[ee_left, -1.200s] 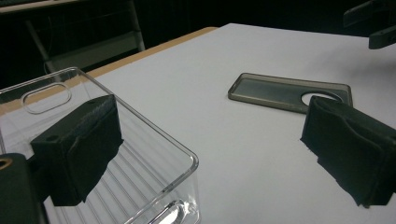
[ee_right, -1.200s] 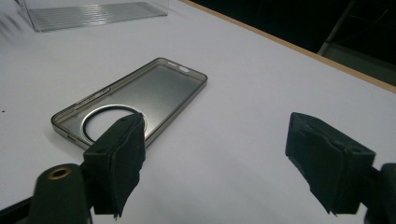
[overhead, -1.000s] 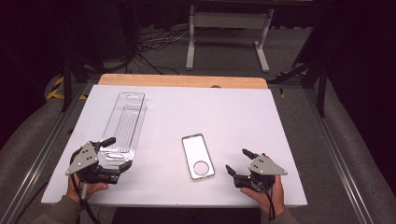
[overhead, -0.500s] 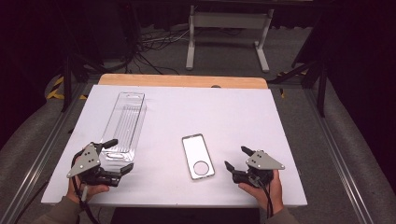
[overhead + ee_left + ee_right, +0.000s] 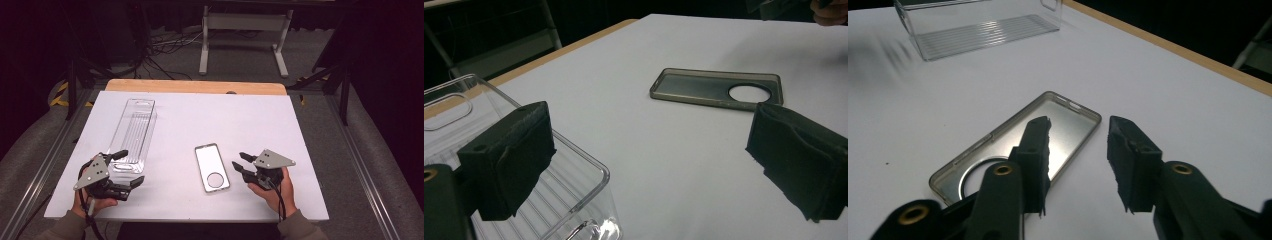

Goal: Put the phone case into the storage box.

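Note:
A translucent phone case [image 5: 212,167] with a round camera hole lies flat, inside up, near the middle front of the white table [image 5: 225,120]. My right gripper [image 5: 239,160] hovers just right of it. In the right gripper view its jaws [image 5: 1079,125] have just been closing to a narrow gap with nothing between them, and the left jaw hangs over the case [image 5: 1063,125]. A long clear plastic tray [image 5: 134,132] lies at the left. My left gripper [image 5: 131,166] stands wide open at the tray's near end, one jaw over the tray's corner [image 5: 574,165], and the case [image 5: 716,89] lies farther off.
A wooden strip [image 5: 195,86] borders the table's far edge. Beyond it on the floor stand a metal frame [image 5: 245,30] and cables [image 5: 160,45]. Bare white surface spreads between the tray and the case and across the far right.
My right gripper has shifted left toward the phone case and risen slightly, and its jaws have narrowed from wide to a small gap. The left gripper, tray and case have stayed put.

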